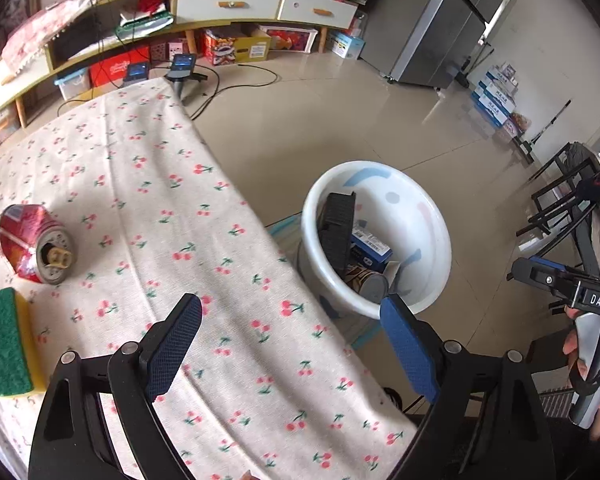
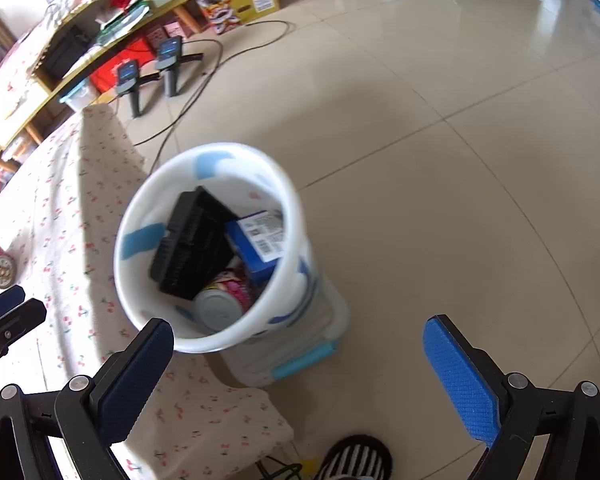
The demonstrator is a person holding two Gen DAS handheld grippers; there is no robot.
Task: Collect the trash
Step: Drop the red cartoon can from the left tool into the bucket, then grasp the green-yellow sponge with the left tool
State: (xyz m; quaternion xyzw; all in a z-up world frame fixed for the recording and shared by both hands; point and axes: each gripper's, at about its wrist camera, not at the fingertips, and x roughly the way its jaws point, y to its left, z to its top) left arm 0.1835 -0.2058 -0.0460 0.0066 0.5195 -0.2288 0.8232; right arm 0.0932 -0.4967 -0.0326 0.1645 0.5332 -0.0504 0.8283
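While both grippers gape empty, the can [image 1: 34, 248] lies near the table's [image 1: 228, 240] left edge, nearer the left gripper [image 1: 290, 346].

We read "DAS" in white letters on the right gripper [image 1: 598, 300]; the barcode label on the blue box [image 2: 260, 240] stays illegible.

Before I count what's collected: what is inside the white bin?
In the white bin: a black tray on end, a blue box and a can lying low. Anything beneath these is covered.
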